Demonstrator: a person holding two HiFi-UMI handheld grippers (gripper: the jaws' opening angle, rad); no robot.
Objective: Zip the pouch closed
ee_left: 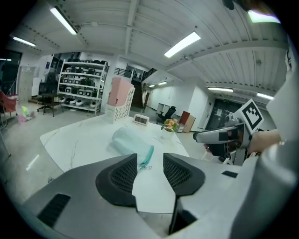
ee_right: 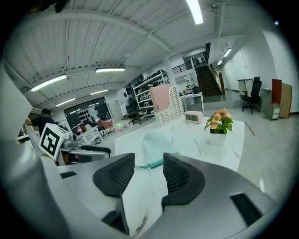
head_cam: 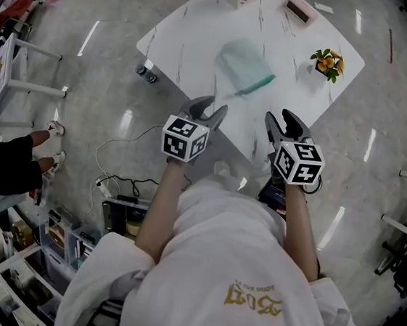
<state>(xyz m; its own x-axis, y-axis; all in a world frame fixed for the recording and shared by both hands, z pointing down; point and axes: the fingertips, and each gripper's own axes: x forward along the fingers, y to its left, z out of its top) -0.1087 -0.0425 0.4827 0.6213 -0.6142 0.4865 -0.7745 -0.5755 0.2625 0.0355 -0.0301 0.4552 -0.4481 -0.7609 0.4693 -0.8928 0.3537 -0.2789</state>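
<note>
Spread and empty, my left gripper [head_cam: 207, 114] and right gripper [head_cam: 286, 126] sit mid-frame below the pouch [head_cam: 244, 62] on the table [head_cam: 196, 33]; I'd pin one end, then pinch its teal zipper [head_cam: 257, 84] squarely.

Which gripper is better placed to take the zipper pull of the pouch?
Probably left. Both grippers are open and empty, but the zipper pull of the pouch lies nearer the left gripper than the right gripper.
</note>
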